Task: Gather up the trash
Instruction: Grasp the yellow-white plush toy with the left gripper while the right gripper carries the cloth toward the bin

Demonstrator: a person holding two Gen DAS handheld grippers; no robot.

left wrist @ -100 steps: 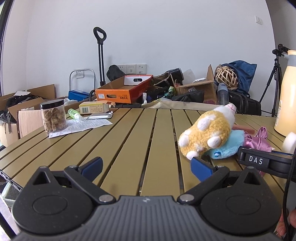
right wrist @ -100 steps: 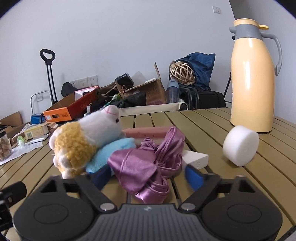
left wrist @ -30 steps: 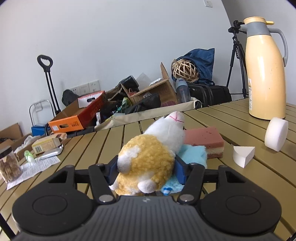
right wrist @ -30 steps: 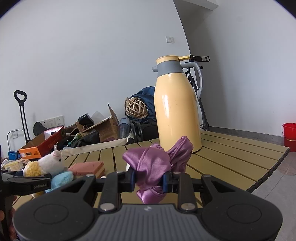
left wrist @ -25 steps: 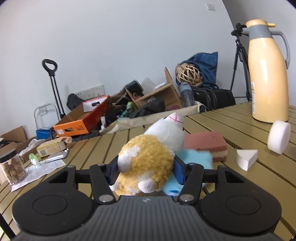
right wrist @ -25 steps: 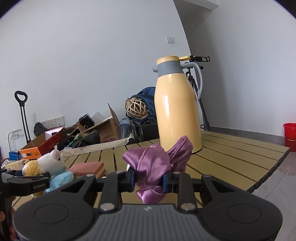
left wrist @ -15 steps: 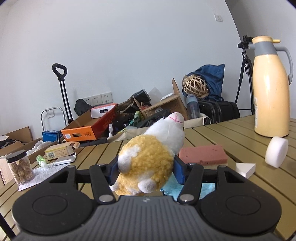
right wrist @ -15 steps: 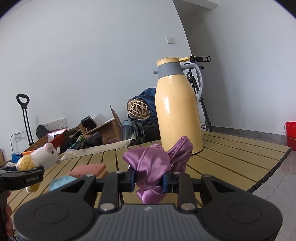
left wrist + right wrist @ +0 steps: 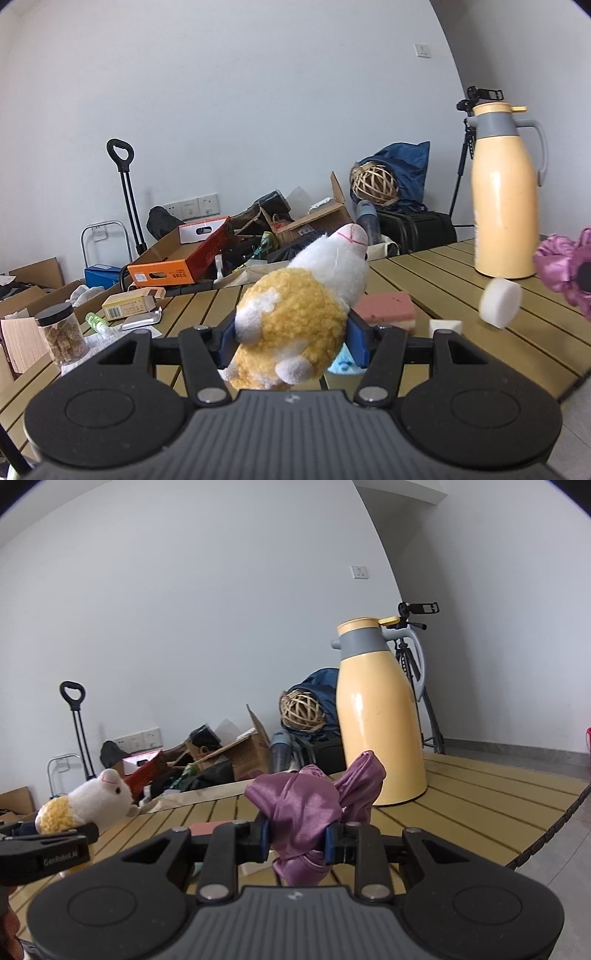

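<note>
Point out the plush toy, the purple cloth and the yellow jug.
plush toy (image 9: 295,325), left wrist view, on its yellow woolly body.
purple cloth (image 9: 299,812), right wrist view, on the bunched middle fold.
yellow jug (image 9: 380,734), right wrist view, on its body.

The plush toy (image 9: 295,317) is mustard yellow with a white head and pink-stitched nose. The satin cloth (image 9: 310,812) is purple. Behind it the thermos jug (image 9: 380,716) is pale yellow with a grey collar. The slatted tabletop (image 9: 436,273) is olive-tan.
</note>
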